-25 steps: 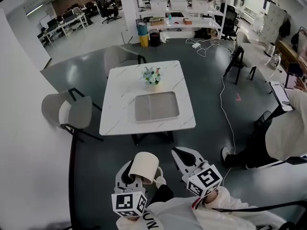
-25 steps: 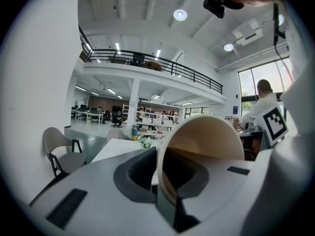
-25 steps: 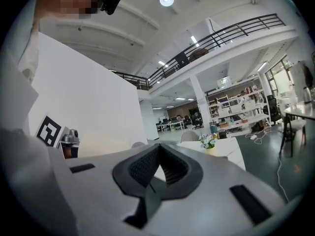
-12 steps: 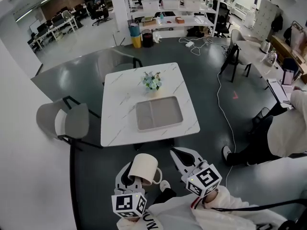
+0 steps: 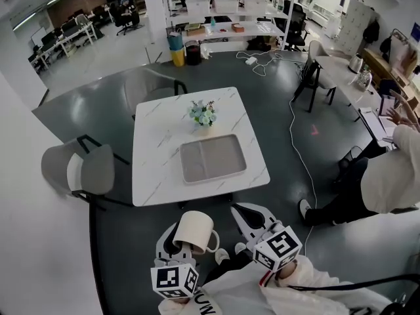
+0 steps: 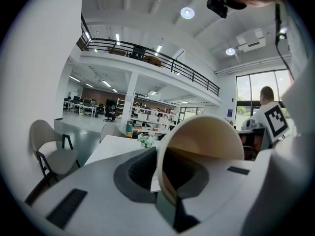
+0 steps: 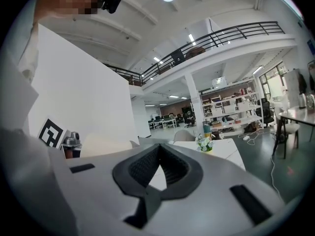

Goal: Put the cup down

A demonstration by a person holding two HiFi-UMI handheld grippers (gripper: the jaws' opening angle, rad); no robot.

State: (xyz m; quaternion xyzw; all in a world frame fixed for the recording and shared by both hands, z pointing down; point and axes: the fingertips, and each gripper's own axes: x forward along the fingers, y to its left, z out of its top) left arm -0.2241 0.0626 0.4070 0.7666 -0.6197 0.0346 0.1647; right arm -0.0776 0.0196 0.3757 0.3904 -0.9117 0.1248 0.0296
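A cream cup (image 5: 194, 231) with a handle lies tilted in my left gripper (image 5: 178, 236), which is shut on it below the table's near edge. In the left gripper view the cup (image 6: 204, 141) fills the space between the jaws, its rim pinched there. My right gripper (image 5: 248, 216) is beside it to the right, shut with nothing between the jaws; in its own view the right gripper (image 7: 158, 156) shows its pads meeting at the tip. A white marble table (image 5: 156, 157) ahead bears a grey tray (image 5: 212, 157) and a small flower pot (image 5: 203, 113).
A grey chair (image 5: 79, 169) stands left of the table and another (image 5: 147, 84) behind it. A seated person (image 5: 387, 176) is at the right. A cable (image 5: 298, 133) runs along the dark floor. A white wall (image 5: 33, 241) rises at the left.
The view has shifted a little, so the table sits slightly more to the left. The cup has turned in the left gripper and its handle now shows at the right.
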